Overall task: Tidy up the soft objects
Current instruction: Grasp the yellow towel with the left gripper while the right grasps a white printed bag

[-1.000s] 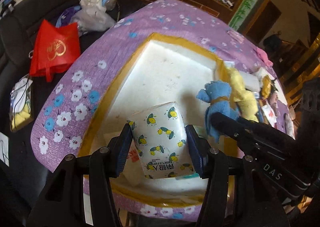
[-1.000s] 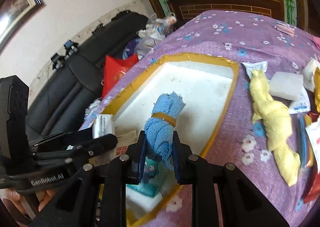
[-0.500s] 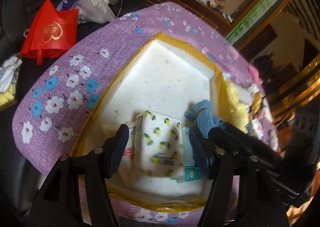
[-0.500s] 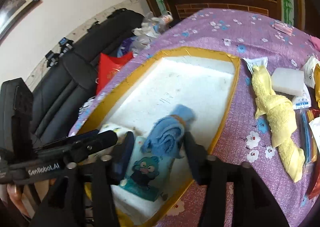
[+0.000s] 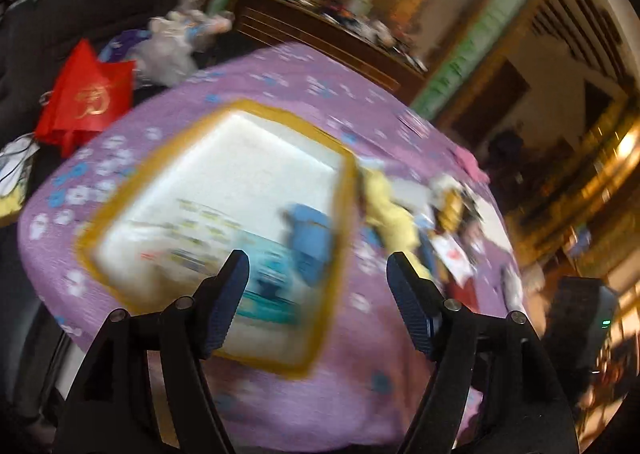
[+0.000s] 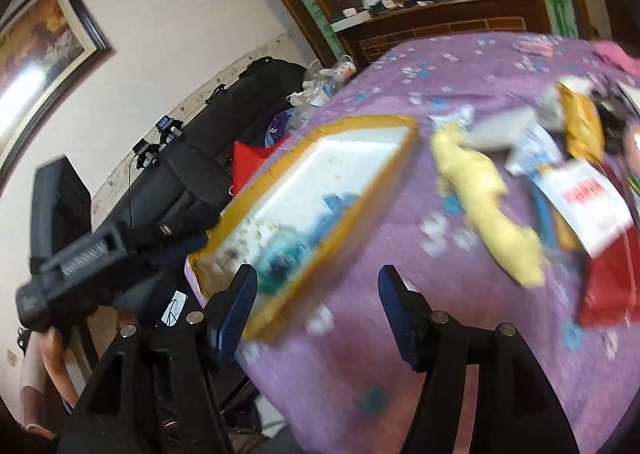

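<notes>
Both the left gripper (image 5: 318, 282) and right gripper (image 6: 318, 296) hang empty, fingers spread, because the blue towel (image 5: 312, 232) and tissue pack (image 5: 208, 228) lie gathered in the white tray (image 5: 256, 142).

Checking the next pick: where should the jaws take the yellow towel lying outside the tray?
Probably the right gripper, open and nearer, from above, jaws across the yellow towel at its narrower middle: it lies flat and elongated on the purple cloth, beside the tray.
</notes>
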`<act>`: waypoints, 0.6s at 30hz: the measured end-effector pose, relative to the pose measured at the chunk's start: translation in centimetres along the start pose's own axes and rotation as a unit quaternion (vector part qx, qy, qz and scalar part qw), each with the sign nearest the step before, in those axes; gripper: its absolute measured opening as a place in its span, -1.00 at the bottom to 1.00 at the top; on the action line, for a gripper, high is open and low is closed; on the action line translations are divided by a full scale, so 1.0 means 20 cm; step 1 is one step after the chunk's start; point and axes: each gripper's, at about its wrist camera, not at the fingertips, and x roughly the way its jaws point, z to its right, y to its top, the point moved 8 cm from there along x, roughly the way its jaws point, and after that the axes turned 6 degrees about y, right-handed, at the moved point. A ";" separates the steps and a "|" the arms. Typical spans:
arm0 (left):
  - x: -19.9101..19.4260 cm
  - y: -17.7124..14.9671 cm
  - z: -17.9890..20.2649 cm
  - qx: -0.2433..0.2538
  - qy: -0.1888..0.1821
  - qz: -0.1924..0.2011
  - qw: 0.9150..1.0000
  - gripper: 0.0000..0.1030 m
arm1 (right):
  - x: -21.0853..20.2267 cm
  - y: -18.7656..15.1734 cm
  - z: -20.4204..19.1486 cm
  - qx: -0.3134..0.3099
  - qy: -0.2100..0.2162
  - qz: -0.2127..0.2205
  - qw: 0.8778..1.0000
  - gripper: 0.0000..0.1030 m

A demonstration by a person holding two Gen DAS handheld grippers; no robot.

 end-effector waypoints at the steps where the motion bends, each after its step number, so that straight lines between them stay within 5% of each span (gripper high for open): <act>1: 0.01 -0.02 0.08 0.011 -0.012 -0.009 1.000 0.40 | -0.05 -0.02 0.06 0.012 -0.006 0.005 1.000 0.22; 4: 0.10 -0.08 0.31 0.043 -0.054 -0.050 0.996 0.40 | -0.17 -0.05 0.20 0.037 -0.018 0.021 0.999 0.22; 8: 0.17 -0.11 0.48 0.061 -0.058 -0.067 0.994 0.40 | -0.31 -0.03 0.40 0.079 -0.045 0.045 0.995 0.22; 18: 0.29 -0.13 0.47 0.025 -0.059 -0.099 0.993 0.40 | -0.32 0.23 0.64 0.052 -0.110 0.047 0.992 0.42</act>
